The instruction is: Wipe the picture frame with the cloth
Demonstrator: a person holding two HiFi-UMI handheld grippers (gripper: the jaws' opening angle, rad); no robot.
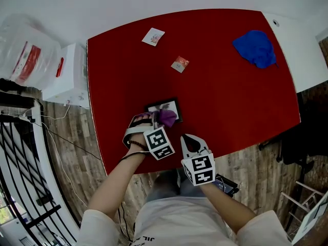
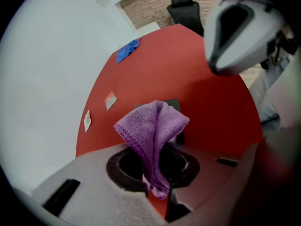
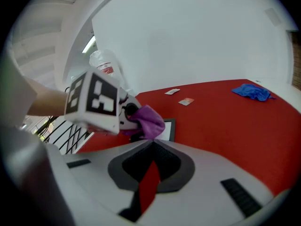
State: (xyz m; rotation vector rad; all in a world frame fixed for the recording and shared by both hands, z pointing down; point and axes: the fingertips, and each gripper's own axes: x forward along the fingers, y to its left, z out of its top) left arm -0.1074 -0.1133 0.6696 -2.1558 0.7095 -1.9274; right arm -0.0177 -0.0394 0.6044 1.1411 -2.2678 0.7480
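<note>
A small black picture frame [image 1: 171, 105] with a white picture lies near the front edge of the red table [image 1: 230, 101]. My left gripper [image 1: 155, 118] is shut on a purple cloth [image 1: 166, 117], which rests over the frame's near side. In the left gripper view the purple cloth [image 2: 153, 126] stands up from the pinched jaws and hides most of the frame [image 2: 176, 104]. My right gripper [image 1: 191, 143] hovers at the table's front edge, right of the frame, shut on nothing. Its view shows the frame [image 3: 168, 129], cloth [image 3: 149, 121] and left gripper [image 3: 123, 113] just ahead.
A blue cloth [image 1: 256, 47] lies at the table's far right. Two small cards [image 1: 153, 36] [image 1: 180, 64] sit at the far middle. Left of the table stand a white box [image 1: 66, 76], a plastic bag [image 1: 23, 55] and a black railing [image 1: 20, 152].
</note>
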